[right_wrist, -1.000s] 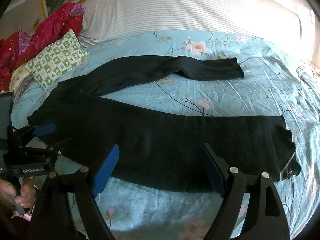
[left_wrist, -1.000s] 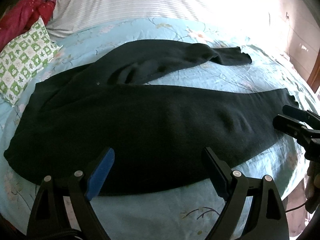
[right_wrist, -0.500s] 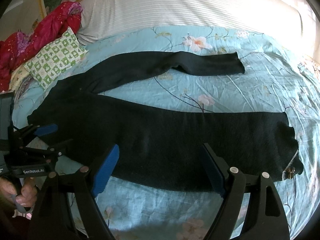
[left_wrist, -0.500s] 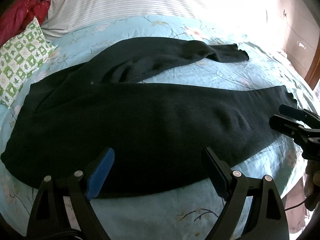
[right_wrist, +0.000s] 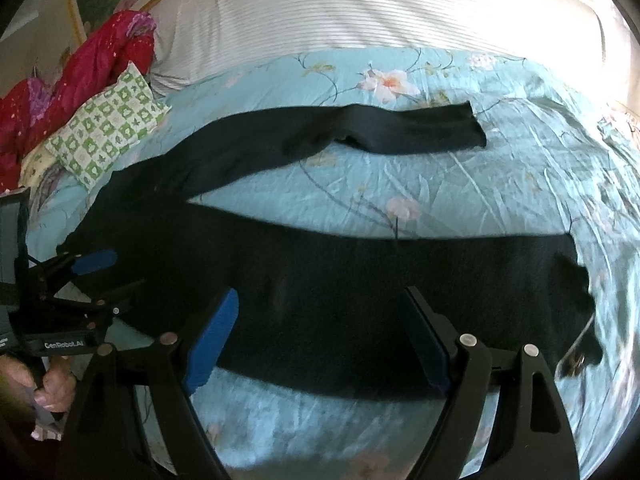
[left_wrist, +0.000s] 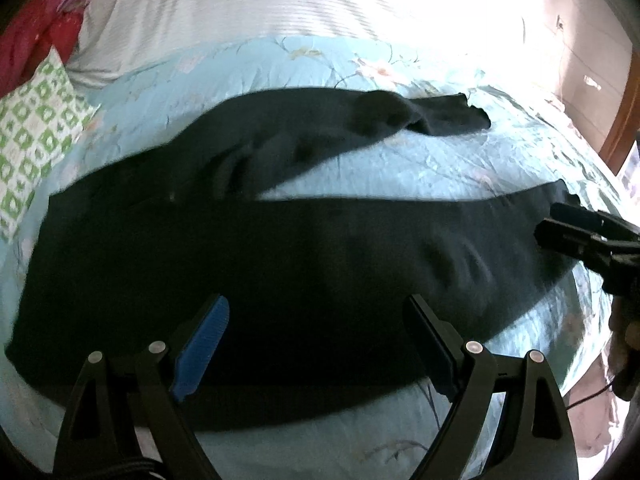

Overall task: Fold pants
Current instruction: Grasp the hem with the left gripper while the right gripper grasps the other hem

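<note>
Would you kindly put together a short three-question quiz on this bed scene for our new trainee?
1. True or false: the black pants lie spread on the floral bedsheet with their two legs apart.
2. Multiple choice: the left gripper is (a) shut on the waistband, (b) open and holding nothing, (c) shut on a pillow.
3. Fill in: the green checked pillow lies beside a bundle of ____ cloth.

Key: 1 true; 2 b; 3 red.
</note>
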Action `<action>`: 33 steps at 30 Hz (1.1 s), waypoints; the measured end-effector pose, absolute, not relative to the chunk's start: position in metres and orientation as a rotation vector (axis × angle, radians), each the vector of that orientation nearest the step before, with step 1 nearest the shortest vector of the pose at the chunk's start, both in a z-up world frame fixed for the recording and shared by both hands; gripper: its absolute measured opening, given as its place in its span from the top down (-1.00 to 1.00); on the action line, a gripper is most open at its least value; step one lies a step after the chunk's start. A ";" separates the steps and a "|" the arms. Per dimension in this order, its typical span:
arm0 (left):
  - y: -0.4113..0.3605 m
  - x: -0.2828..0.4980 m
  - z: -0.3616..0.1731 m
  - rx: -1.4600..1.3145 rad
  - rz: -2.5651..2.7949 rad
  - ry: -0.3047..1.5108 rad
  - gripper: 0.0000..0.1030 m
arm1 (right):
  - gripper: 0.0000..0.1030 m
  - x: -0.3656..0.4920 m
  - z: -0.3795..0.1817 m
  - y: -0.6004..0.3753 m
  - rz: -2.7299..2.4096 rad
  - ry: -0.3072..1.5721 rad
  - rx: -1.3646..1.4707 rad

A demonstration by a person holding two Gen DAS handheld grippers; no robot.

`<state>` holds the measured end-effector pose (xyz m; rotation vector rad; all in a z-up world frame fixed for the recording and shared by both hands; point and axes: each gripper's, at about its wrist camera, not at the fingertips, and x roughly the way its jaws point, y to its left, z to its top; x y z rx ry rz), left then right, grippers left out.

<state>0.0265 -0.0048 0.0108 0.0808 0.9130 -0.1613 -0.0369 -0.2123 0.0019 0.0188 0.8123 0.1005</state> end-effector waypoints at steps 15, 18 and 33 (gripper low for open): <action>0.013 0.161 0.044 0.100 -0.231 0.971 -0.74 | -0.61 0.060 0.028 -0.271 0.159 0.888 0.099; 0.019 0.197 0.050 0.104 -0.243 0.972 -0.74 | -0.61 0.086 0.033 -0.287 0.144 0.903 0.096; 0.018 0.334 0.013 0.168 -0.385 1.121 -0.74 | -0.37 0.211 0.018 -0.362 0.034 1.004 0.070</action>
